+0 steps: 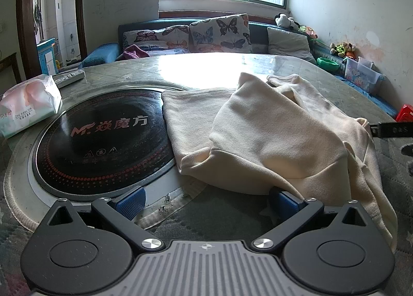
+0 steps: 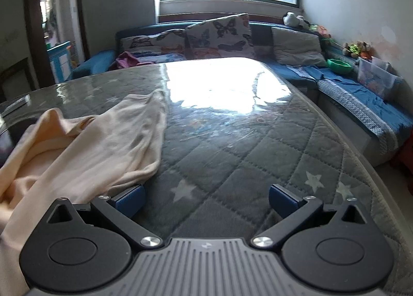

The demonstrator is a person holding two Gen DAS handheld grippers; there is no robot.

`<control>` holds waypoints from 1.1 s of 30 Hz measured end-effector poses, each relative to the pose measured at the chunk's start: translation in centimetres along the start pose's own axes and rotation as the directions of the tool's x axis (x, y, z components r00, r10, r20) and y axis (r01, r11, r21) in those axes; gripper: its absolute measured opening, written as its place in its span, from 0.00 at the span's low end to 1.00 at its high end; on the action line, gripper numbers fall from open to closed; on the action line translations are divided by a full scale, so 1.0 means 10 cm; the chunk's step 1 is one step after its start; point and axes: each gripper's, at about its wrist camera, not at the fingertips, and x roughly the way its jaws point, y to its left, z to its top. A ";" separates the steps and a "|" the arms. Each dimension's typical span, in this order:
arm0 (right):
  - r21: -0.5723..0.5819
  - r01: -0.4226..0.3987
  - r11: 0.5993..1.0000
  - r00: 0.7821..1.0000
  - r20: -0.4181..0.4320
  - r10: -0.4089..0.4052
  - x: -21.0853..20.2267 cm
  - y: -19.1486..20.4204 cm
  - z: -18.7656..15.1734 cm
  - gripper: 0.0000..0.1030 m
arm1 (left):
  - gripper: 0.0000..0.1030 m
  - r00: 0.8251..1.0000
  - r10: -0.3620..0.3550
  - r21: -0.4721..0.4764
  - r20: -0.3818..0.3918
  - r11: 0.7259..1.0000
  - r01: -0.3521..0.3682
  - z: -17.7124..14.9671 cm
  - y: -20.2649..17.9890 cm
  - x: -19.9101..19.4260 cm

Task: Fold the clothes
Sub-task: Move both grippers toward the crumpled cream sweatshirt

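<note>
A cream garment (image 1: 271, 136) lies crumpled on the quilted table cover, partly over the edge of a black round cooktop (image 1: 103, 141). My left gripper (image 1: 205, 204) is open just in front of the garment's near hem, its right blue pad close to the cloth, nothing between the pads. In the right wrist view the same cream garment (image 2: 85, 151) spreads at the left. My right gripper (image 2: 206, 202) is open over the bare quilted cover (image 2: 245, 156), its left pad beside the garment's edge. The tip of the other gripper (image 1: 389, 129) shows at the right edge of the left wrist view.
A pack of tissues (image 1: 28, 107) and a remote control (image 1: 68, 78) lie left of the cooktop. Beyond the table stands a blue sofa with butterfly cushions (image 1: 219, 33), soft toys, a green bowl (image 2: 339, 65) and a clear plastic box (image 2: 376, 79). The table's rounded edge curves down at the right.
</note>
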 end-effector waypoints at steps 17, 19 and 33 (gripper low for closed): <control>-0.115 -0.142 0.983 0.988 0.048 0.148 -0.93 0.60 -0.47 1.00 | 1.00 0.999 0.040 -0.044 -0.027 0.998 -0.041 -0.01 0.15 -0.22; -0.120 -0.155 0.981 0.986 0.044 0.161 -0.99 0.64 -0.52 1.00 | 1.00 0.998 0.050 -0.041 -0.032 0.998 -0.051 -0.03 0.13 -0.28; -0.149 -0.211 0.966 0.977 0.006 0.214 -1.20 0.79 -0.77 1.00 | 1.00 0.997 0.061 -0.040 -0.040 0.997 -0.062 -0.17 -0.09 -0.59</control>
